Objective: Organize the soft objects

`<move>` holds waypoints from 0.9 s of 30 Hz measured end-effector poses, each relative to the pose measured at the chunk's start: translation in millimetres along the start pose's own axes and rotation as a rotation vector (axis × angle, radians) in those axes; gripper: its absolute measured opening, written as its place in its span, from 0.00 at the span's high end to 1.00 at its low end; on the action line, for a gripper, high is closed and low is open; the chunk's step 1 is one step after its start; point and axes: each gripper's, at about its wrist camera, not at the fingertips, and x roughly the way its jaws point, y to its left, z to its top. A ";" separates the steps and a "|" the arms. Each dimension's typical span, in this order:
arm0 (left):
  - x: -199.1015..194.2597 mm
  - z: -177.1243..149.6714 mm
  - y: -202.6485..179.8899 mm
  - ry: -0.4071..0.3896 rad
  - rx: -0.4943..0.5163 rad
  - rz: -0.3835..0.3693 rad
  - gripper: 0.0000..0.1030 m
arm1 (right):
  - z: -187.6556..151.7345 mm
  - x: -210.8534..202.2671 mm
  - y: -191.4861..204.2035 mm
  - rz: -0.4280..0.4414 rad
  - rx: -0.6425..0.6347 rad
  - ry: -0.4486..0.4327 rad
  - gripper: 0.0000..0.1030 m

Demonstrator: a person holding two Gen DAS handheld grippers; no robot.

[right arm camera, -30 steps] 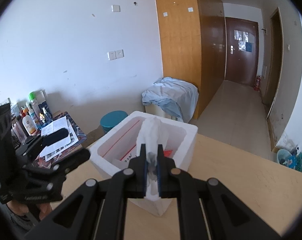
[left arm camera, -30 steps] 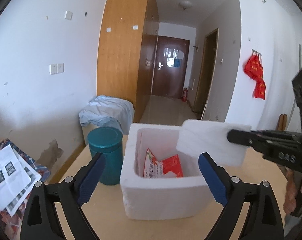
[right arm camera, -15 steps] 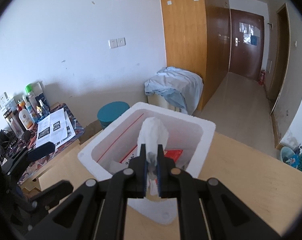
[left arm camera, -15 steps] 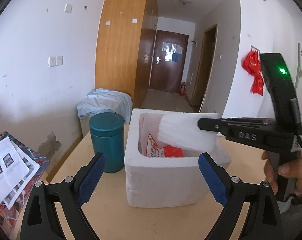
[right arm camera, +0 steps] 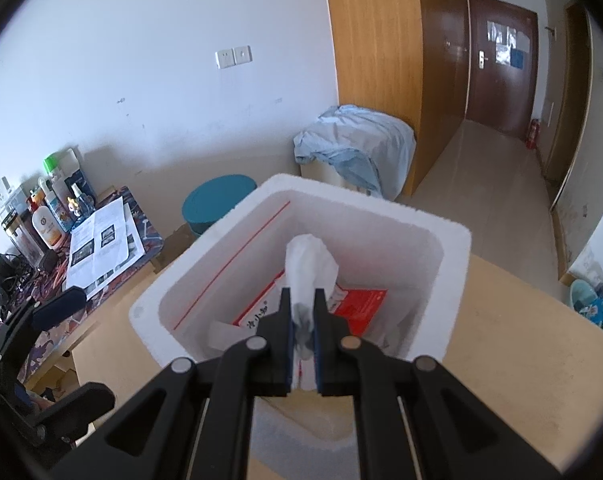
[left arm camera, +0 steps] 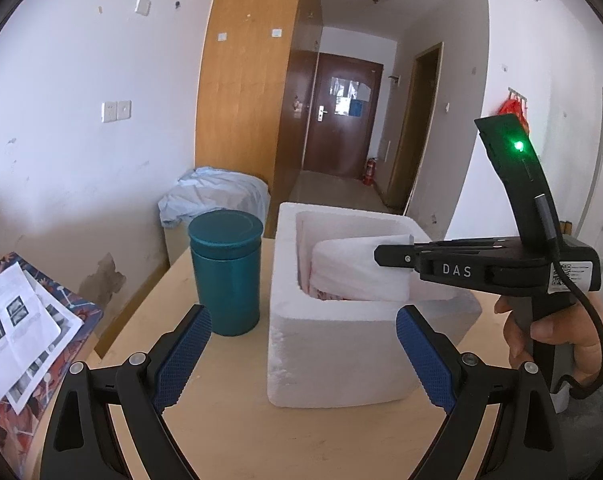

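Clearly the right tool (right arm camera: 302,322) pinches a soft, light tissue pack (left arm camera: 357,270) over the foam box (left arm camera: 321,344) at the tabletop's far edge; we grip its end. Our left tool (left arm camera: 301,354) stands spread.

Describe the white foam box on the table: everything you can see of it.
The foam box is a white, thick-walled, open-topped block of what looks like polystyrene, standing upright on the wooden table beside a teal canister; whether they touch is unclear. A thin red line runs along one inner wall. Inside lie a red-and-white packet and something clear and plastic-like. The right gripper reaches over its rim, shut on a white soft pack held partly inside the opening.
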 end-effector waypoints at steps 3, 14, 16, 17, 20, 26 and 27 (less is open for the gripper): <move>1.2 -1.5 1.9 0.005 0.001 0.002 0.09 | -1.4 11.2 -0.8 -0.008 -0.001 0.048 0.90; -2.9 -1.9 -0.4 -0.001 0.001 -0.006 0.09 | -1.5 -34.5 4.3 -0.032 -0.013 -0.101 0.21; -3.6 -2.7 -1.4 -0.002 0.002 -0.004 0.09 | -4.2 -22.2 6.3 -0.039 -0.016 -0.049 0.21; -4.1 -3.0 -2.2 -0.002 0.002 -0.007 0.09 | -5.5 -21.3 4.9 -0.024 -0.004 -0.054 0.21; -8.6 -3.5 -4.1 -0.009 0.002 -0.011 0.09 | -6.4 -21.2 6.3 -0.054 -0.004 -0.052 0.21; -16.7 -4.2 -5.1 -0.017 -0.004 -0.015 0.09 | -12.1 -34.4 14.0 -0.074 -0.022 -0.058 0.21; -17.8 -4.4 -5.0 -0.019 -0.006 -0.018 0.09 | -13.6 -35.7 14.5 -0.078 -0.025 -0.058 0.21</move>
